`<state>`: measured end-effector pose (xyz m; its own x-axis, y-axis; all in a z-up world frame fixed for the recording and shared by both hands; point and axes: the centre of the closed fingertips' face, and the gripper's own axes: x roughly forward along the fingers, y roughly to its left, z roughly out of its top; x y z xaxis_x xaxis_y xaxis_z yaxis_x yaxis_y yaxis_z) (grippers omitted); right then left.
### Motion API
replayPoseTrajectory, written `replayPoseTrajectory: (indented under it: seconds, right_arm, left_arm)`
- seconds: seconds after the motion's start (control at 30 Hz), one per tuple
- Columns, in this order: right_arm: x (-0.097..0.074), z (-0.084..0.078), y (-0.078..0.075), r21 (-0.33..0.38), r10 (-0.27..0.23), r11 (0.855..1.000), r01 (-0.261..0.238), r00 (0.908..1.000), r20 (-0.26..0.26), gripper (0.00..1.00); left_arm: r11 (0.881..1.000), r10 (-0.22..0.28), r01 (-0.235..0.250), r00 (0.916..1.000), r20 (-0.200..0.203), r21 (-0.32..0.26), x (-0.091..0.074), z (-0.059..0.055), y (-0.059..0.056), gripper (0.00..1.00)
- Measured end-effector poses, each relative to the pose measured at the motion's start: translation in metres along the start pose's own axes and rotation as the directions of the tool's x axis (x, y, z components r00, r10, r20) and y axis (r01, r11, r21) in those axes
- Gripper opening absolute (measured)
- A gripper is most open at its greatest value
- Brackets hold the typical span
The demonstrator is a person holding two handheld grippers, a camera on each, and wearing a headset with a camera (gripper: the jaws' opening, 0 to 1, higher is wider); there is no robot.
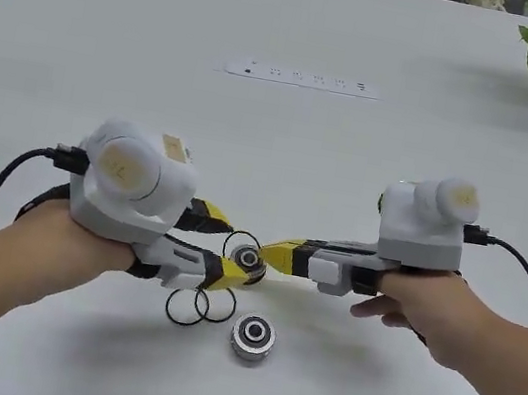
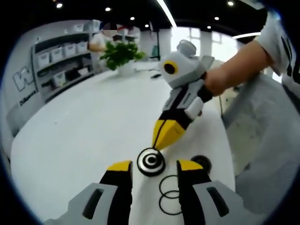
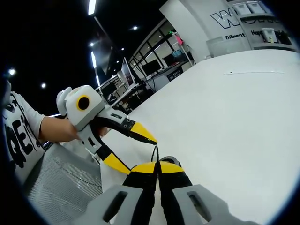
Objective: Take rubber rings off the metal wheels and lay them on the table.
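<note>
Ring-peeling was underway: right gripper [image 1: 267,252] jaws clenched on the rubber ring [image 1: 244,234] at the metal wheel [image 1: 247,258], left gripper [image 2: 154,165] jaws spread around that wheel; next needed a steady outward pull.

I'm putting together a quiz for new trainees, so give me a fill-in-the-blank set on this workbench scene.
1. ___ loose rubber rings lie on the table.
2. The left gripper has its jaws ___, with a metal wheel between them.
3. The right gripper has its jaws ___ on a thin rubber ring.

Missing words: Two; open; shut.
</note>
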<state>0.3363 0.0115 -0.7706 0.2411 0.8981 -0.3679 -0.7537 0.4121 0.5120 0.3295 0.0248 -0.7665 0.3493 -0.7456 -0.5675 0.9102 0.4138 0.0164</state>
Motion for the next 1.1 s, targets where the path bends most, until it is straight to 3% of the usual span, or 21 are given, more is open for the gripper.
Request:
replayPoseTrajectory:
  seconds: [0.23, 0.67, 0.87, 1.1]
  right_arm:
    - [0.002, -0.001, 0.001, -0.005, 0.014, 1.000, -0.014, 0.9999, -0.009, 0.00]
    - [0.007, 0.006, 0.012, 0.015, 0.052, 0.999, -0.052, 0.9987, 0.000, 0.00]
    - [0.011, 0.009, 0.019, 0.021, 0.065, 0.998, -0.065, 0.9979, 0.002, 0.00]
    - [0.018, 0.006, 0.025, 0.025, 0.077, 0.997, -0.076, 0.9968, -0.022, 0.00]
  left_arm:
    - [1.000, 0.006, -0.006, 0.9998, 0.021, -0.005, -0.013, 0.000, 0.000, 0.44]
    - [1.000, -0.016, 0.015, 0.9977, 0.066, 0.010, -0.032, 0.005, -0.011, 0.56]
    - [0.999, -0.019, 0.017, 0.9978, 0.064, 0.030, -0.039, 0.001, -0.015, 0.61]
    - [1.000, -0.002, 0.001, 0.9978, 0.066, 0.017, -0.048, -0.005, -0.011, 0.64]
